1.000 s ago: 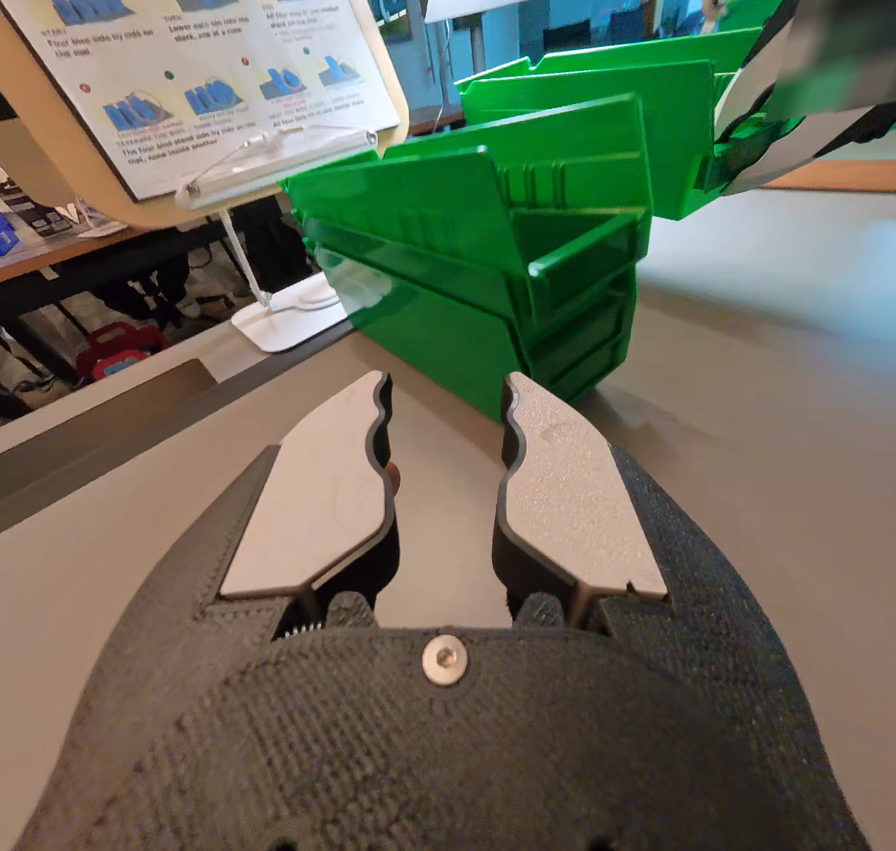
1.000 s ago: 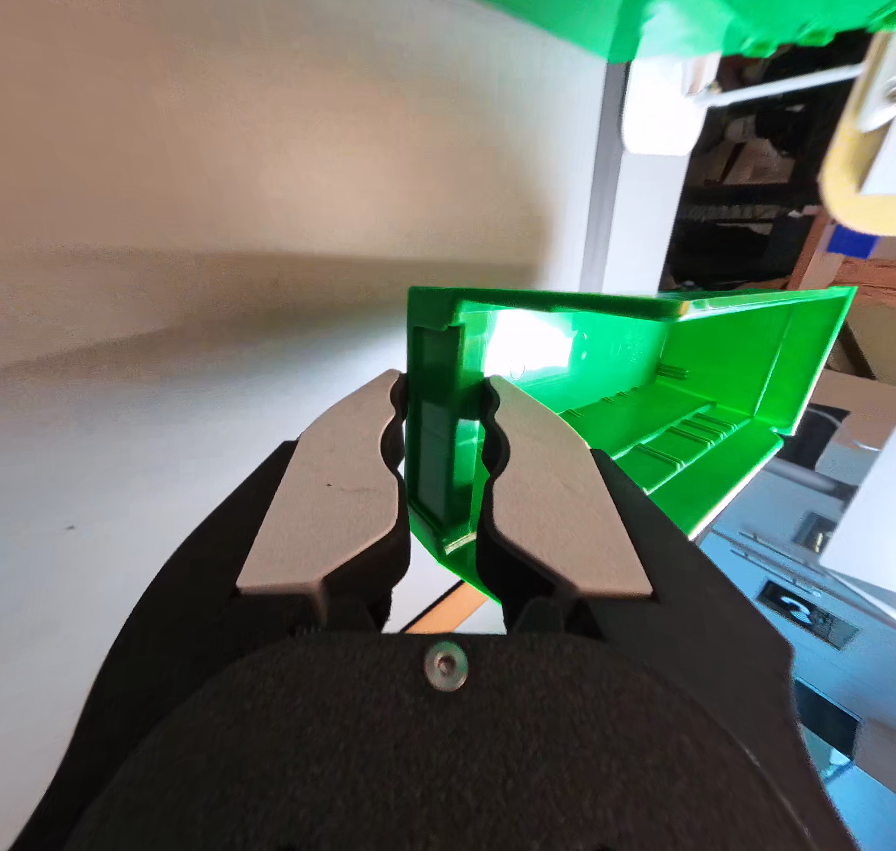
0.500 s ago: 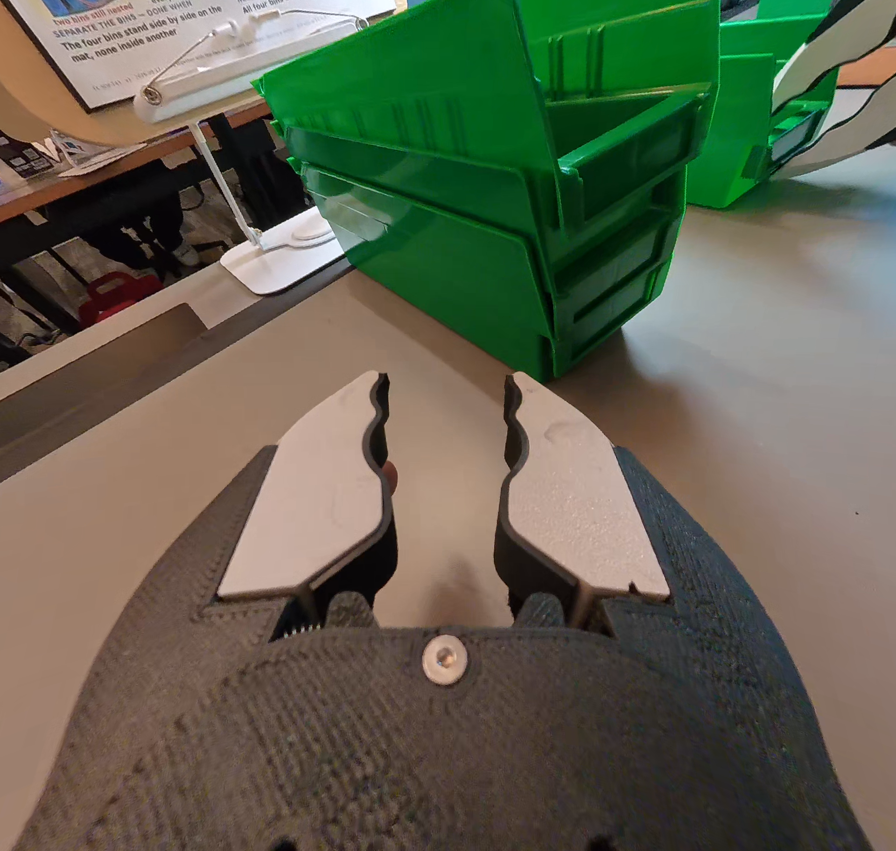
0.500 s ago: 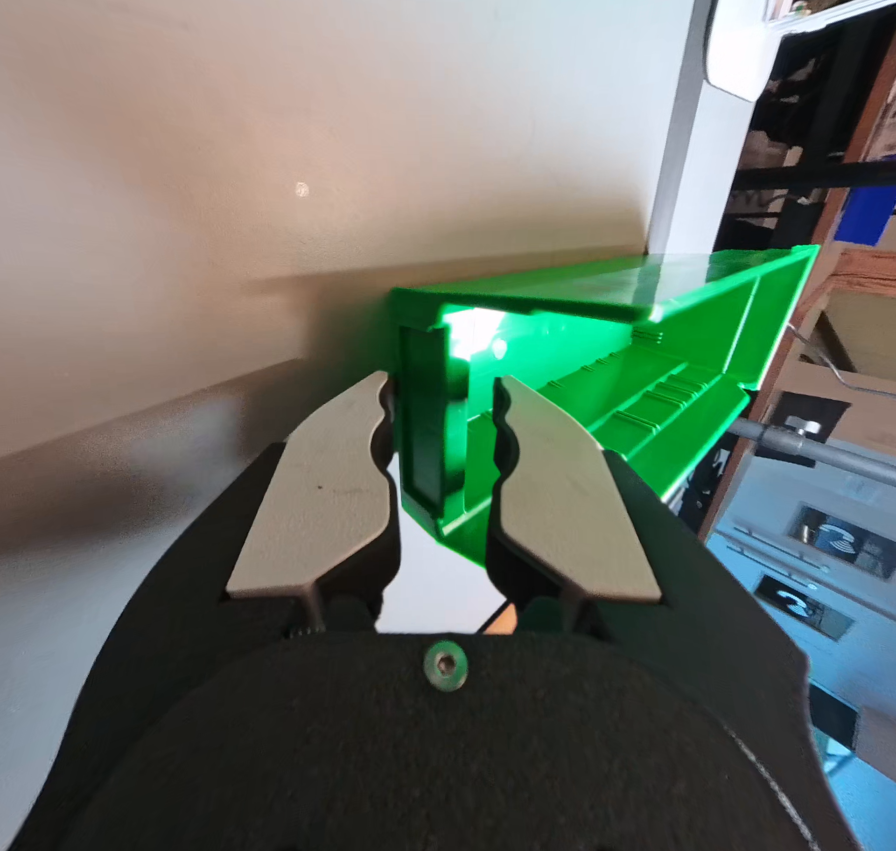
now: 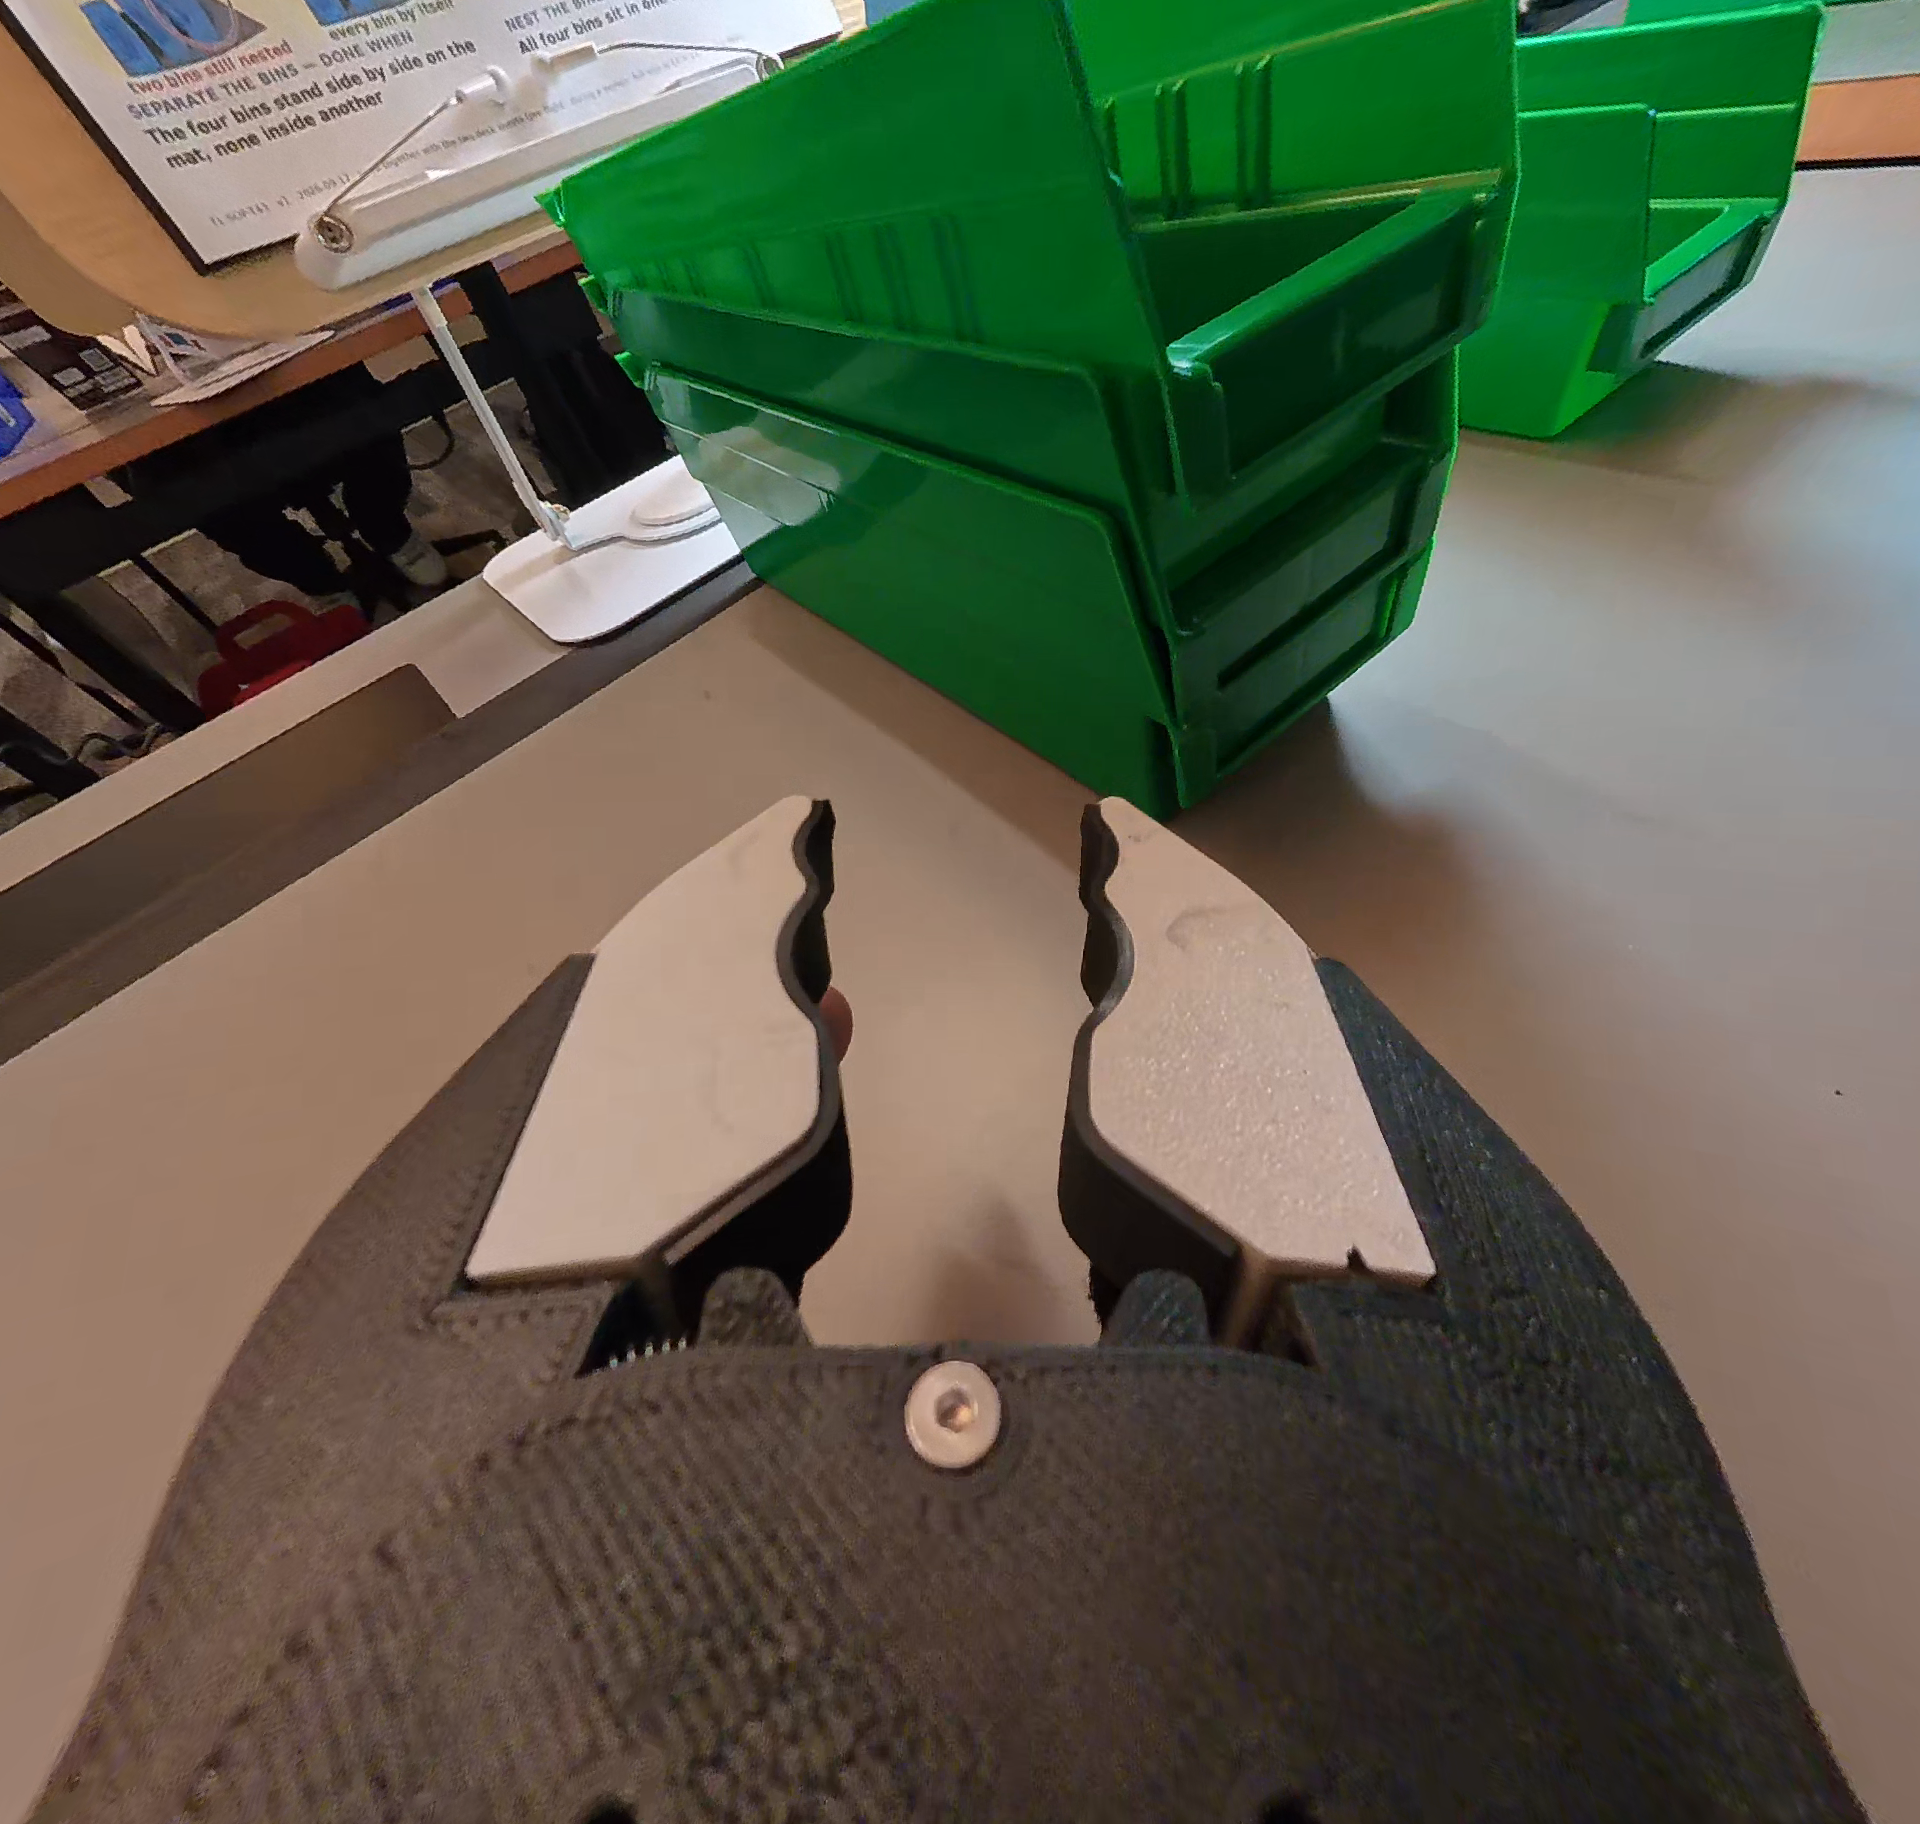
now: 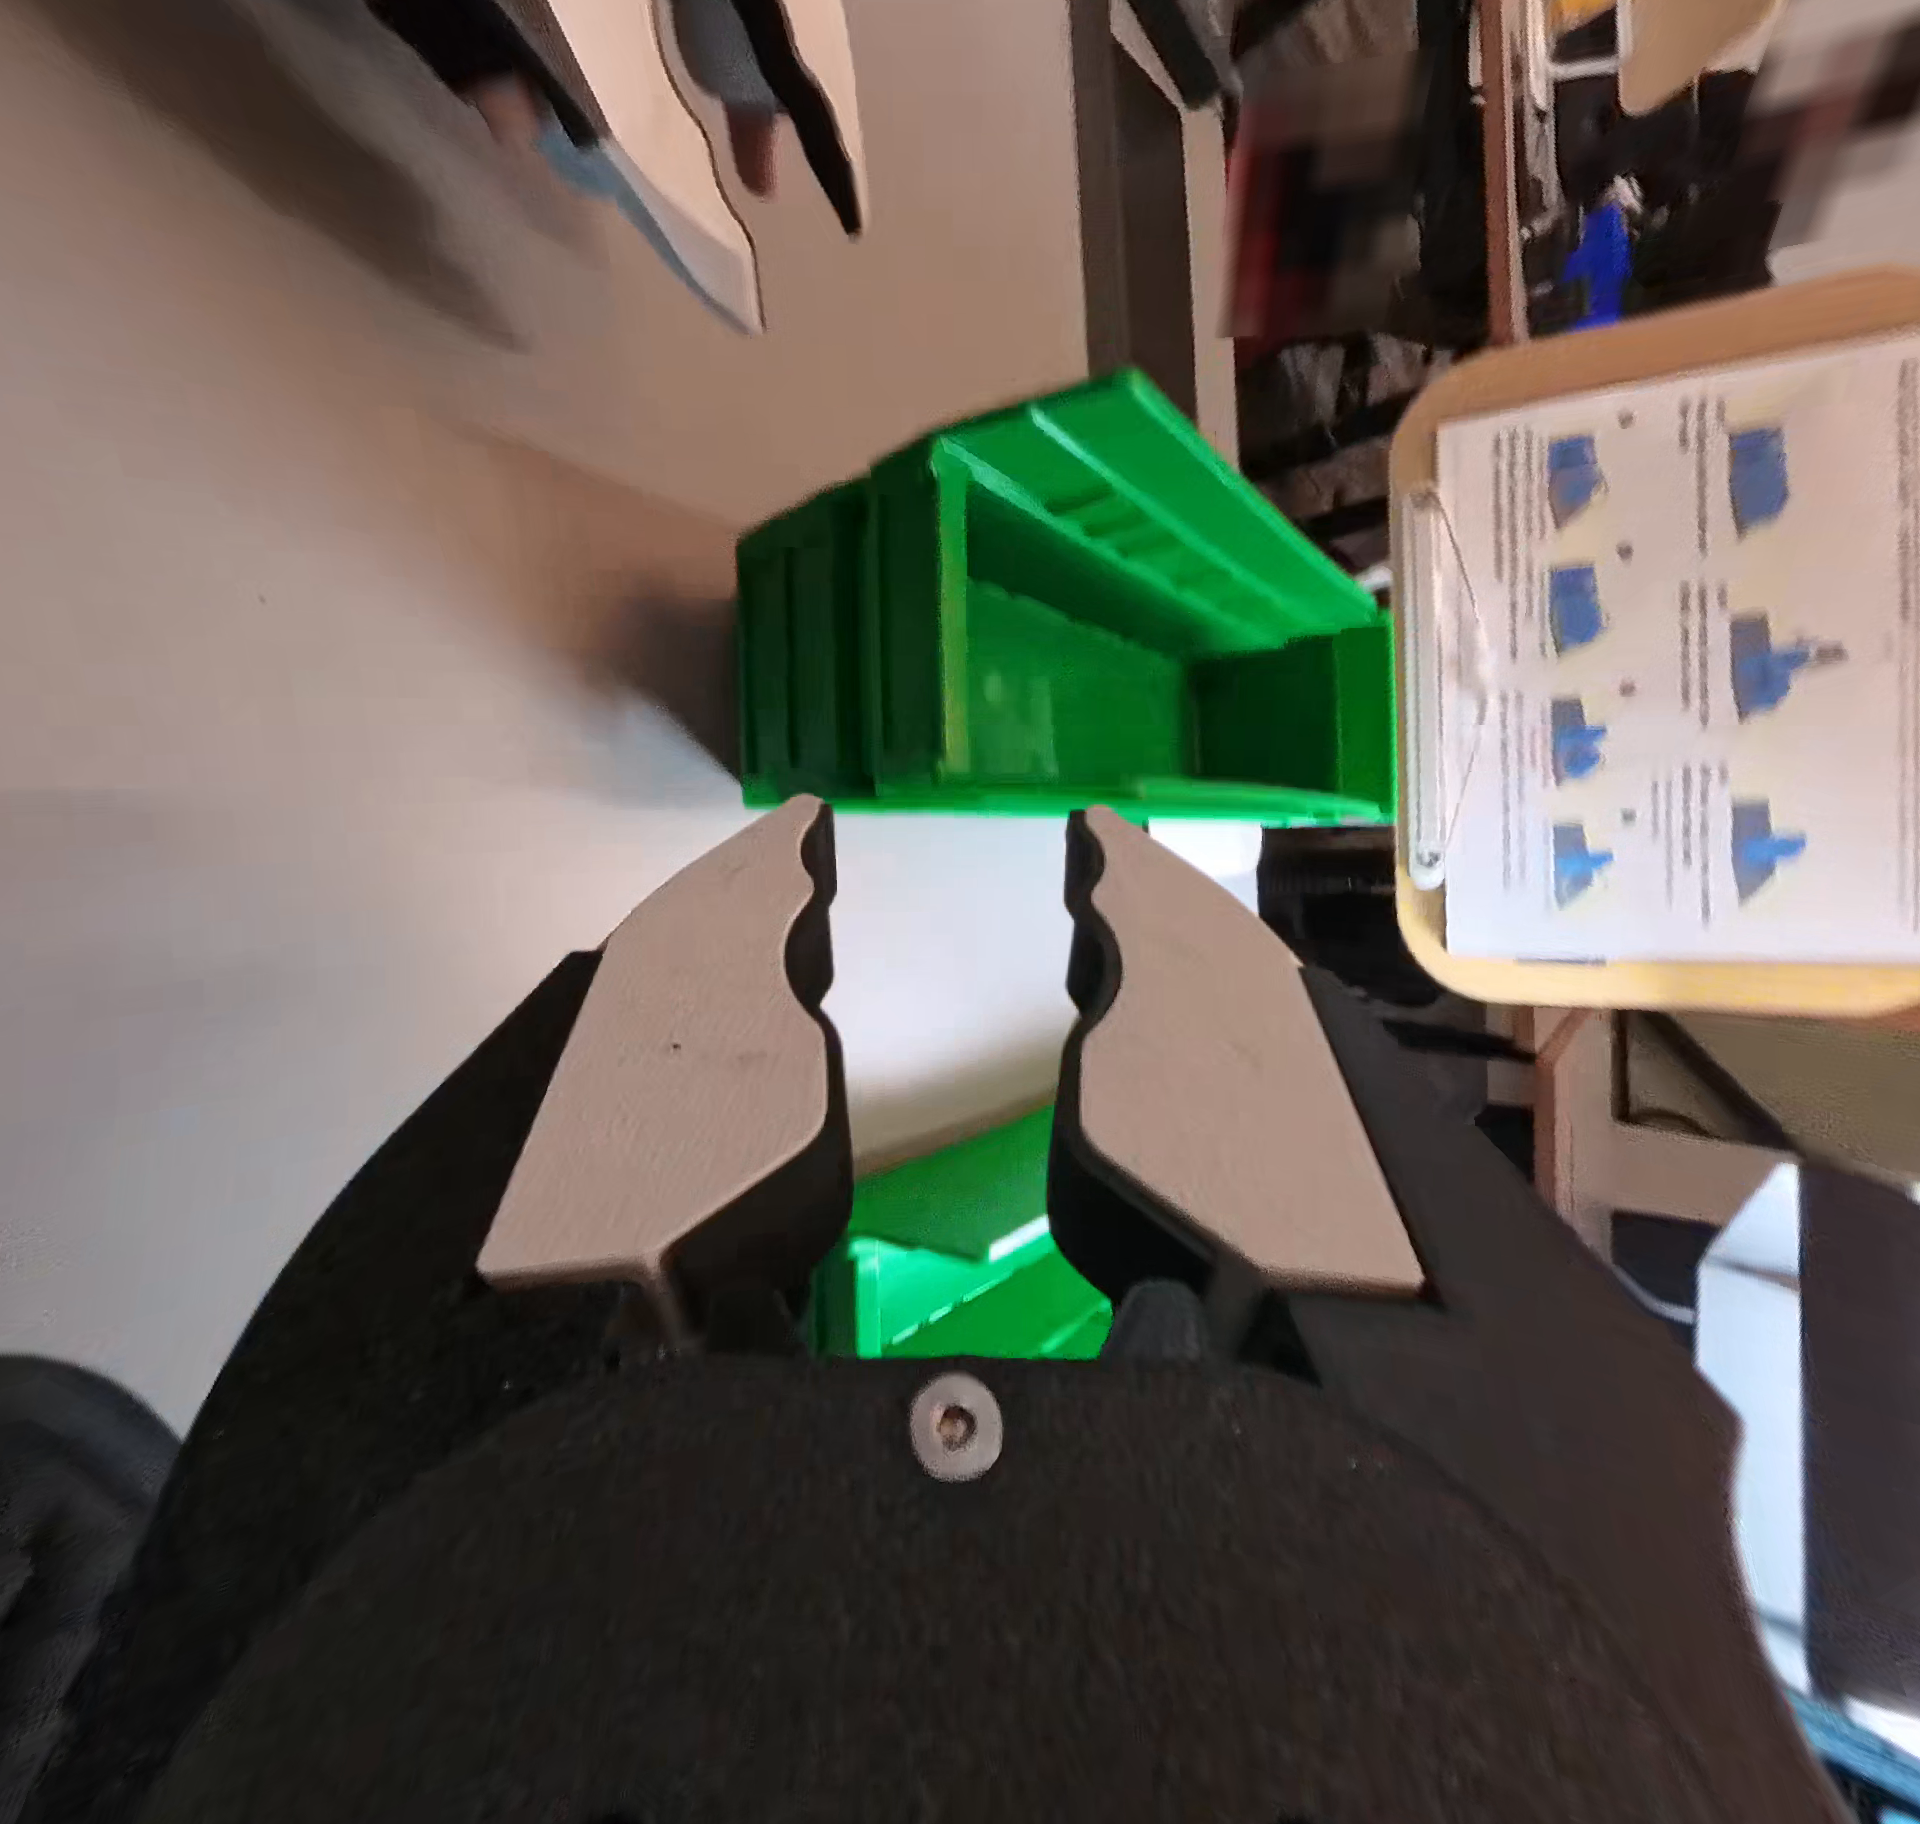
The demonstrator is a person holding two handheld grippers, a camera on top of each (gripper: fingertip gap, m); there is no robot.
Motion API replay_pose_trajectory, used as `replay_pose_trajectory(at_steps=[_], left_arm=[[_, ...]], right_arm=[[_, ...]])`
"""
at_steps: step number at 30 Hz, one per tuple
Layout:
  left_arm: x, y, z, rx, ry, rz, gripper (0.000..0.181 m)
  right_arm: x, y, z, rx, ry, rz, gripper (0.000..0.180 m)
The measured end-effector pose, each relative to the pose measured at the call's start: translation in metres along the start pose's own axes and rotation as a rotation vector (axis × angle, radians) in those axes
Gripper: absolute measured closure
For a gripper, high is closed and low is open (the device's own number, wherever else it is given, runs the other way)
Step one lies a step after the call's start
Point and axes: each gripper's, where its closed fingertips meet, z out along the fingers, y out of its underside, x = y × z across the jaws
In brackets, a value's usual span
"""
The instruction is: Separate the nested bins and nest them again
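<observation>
Right wrist view: tool [image 6: 948, 824] now off bin [image 6: 940, 1275].

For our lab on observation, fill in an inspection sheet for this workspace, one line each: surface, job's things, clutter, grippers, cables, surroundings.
Surface: grey tabletop, bare around the bins.
Job's things: nested stack of green bins standing on the table; its top bin sits tilted. A separate green bin stands apart behind it.
Clutter: nothing seen on the tabletop.
Grippers: left gripper open, empty, short of the stack. Right gripper open, empty, rolled sideways.
Cables: nothing seen on the table.
Surroundings: instruction sheet on a clipboard stand at the table's far edge; desks and shelving beyond, too blurred to detail.
</observation>
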Motion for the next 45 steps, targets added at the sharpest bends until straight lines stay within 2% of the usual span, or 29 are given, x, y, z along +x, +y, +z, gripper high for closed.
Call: replay_pose_trajectory(at_steps=[5, 9, 13, 16, 24, 26, 28, 32, 37, 42, 45], left_arm=[[0.006, 0.003, 0.002, -0.013, 0.022, 0.008, 0.135], [0.012, 0.002, 0.002, -0.008, 0.035, 0.037, 0.135], [0.012, 0.000, 0.001, 0.000, 0.039, 0.036, 0.135], [0.010, 0.000, 0.001, -0.001, 0.037, 0.031, 0.135], [0.011, 0.003, 0.002, -0.011, 0.039, 0.034, 0.136], [0.011, 0.004, 0.002, -0.015, 0.041, 0.034, 0.136], [0.011, 0.005, 0.003, -0.016, 0.040, 0.035, 0.136], [0.010, 0.005, 0.002, -0.014, 0.035, 0.034, 0.136], [0.011, 0.006, 0.003, -0.019, 0.040, 0.035, 0.136], [0.012, 0.008, 0.004, -0.028, 0.038, 0.037, 0.137], [0.011, 0.010, 0.005, -0.035, 0.036, 0.029, 0.137]], right_arm=[[-0.004, -0.029, 0.051, -0.061, -0.088, -0.057, 0.137], [-0.013, -0.016, 0.097, -0.186, -0.156, -0.064, 0.134], [-0.015, 0.002, 0.122, -0.317, -0.141, -0.093, 0.132], [-0.013, 0.007, 0.130, -0.344, -0.117, -0.107, 0.147], [0.003, 0.000, 0.109, -0.312, -0.122, -0.082, 0.150], [0.016, -0.003, 0.100, -0.304, -0.077, -0.103, 0.150], [0.037, -0.008, 0.085, -0.293, 0.006, -0.134, 0.151], [0.069, -0.019, 0.041, -0.236, 0.064, -0.064, 0.150], [0.073, 0.021, 0.009, -0.277, 0.101, -0.077, 0.150], [0.035, 0.080, 0.025, -0.339, 0.067, -0.068, 0.150], [0.016, 0.100, 0.041, -0.350, 0.063, -0.069, 0.150]])
